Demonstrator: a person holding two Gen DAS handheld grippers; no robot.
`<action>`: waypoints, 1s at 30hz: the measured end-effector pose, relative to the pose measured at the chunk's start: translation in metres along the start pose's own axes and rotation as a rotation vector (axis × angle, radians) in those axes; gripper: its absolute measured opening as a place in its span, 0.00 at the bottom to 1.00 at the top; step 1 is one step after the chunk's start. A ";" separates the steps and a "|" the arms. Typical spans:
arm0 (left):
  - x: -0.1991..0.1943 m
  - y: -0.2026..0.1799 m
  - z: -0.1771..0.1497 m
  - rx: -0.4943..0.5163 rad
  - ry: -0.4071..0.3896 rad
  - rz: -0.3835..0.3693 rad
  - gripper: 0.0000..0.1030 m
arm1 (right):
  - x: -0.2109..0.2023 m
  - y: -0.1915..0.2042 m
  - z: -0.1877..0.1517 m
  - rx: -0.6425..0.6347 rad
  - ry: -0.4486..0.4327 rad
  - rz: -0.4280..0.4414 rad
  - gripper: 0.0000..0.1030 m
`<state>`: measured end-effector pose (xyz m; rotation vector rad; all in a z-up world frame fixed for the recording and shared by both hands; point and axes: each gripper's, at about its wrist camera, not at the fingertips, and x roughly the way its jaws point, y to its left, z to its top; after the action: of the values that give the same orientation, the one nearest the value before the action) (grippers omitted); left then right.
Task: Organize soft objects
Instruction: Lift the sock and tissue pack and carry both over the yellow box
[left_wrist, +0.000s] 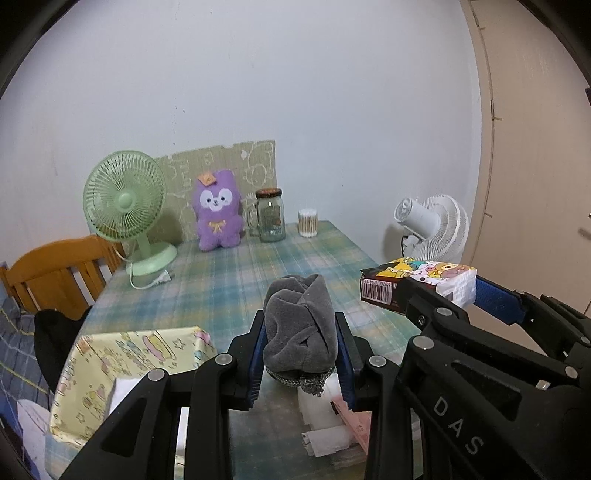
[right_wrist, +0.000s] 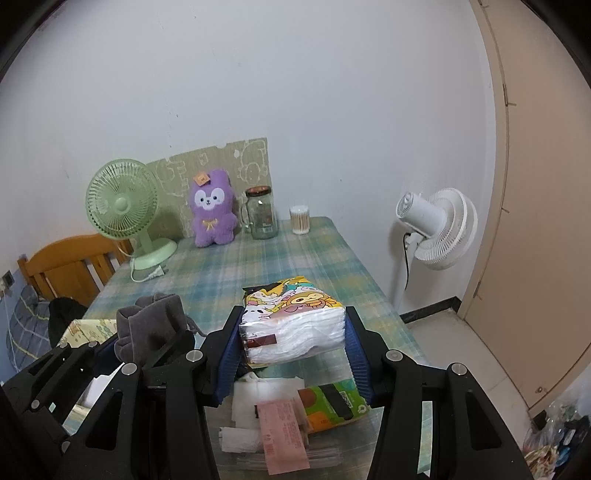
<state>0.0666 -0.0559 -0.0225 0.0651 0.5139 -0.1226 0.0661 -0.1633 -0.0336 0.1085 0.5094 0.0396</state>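
My left gripper (left_wrist: 301, 347) is shut on a rolled grey sock (left_wrist: 300, 328) and holds it above the near part of the checked table (left_wrist: 236, 266). The sock also shows at the left of the right wrist view (right_wrist: 151, 325). My right gripper (right_wrist: 291, 332) is shut on a cartoon-printed tissue pack (right_wrist: 291, 325), held above the table; the pack also shows at the right of the left wrist view (left_wrist: 421, 284). A purple plush toy (left_wrist: 218, 214) sits upright at the table's far edge.
A green fan (left_wrist: 125, 210), a glass jar (left_wrist: 271, 216) and a cotton-swab tub (left_wrist: 307, 222) stand at the back. A yellow patterned box (left_wrist: 122, 369) is near left. Tissues, a pink slip (right_wrist: 284, 435) and a green pack (right_wrist: 332, 402) lie below. A white fan (right_wrist: 436, 229) stands right.
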 end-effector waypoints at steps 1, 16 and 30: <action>-0.002 0.002 0.001 -0.001 -0.003 -0.002 0.33 | -0.002 0.002 0.001 -0.001 -0.006 -0.001 0.54; -0.021 0.030 0.008 0.017 -0.041 0.009 0.33 | -0.016 0.042 0.009 -0.024 -0.044 -0.001 0.54; -0.023 0.079 0.008 -0.010 -0.036 0.033 0.33 | -0.005 0.095 0.015 -0.058 -0.034 0.031 0.54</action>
<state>0.0616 0.0243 -0.0016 0.0618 0.4774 -0.0887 0.0676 -0.0706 -0.0076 0.0604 0.4718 0.0823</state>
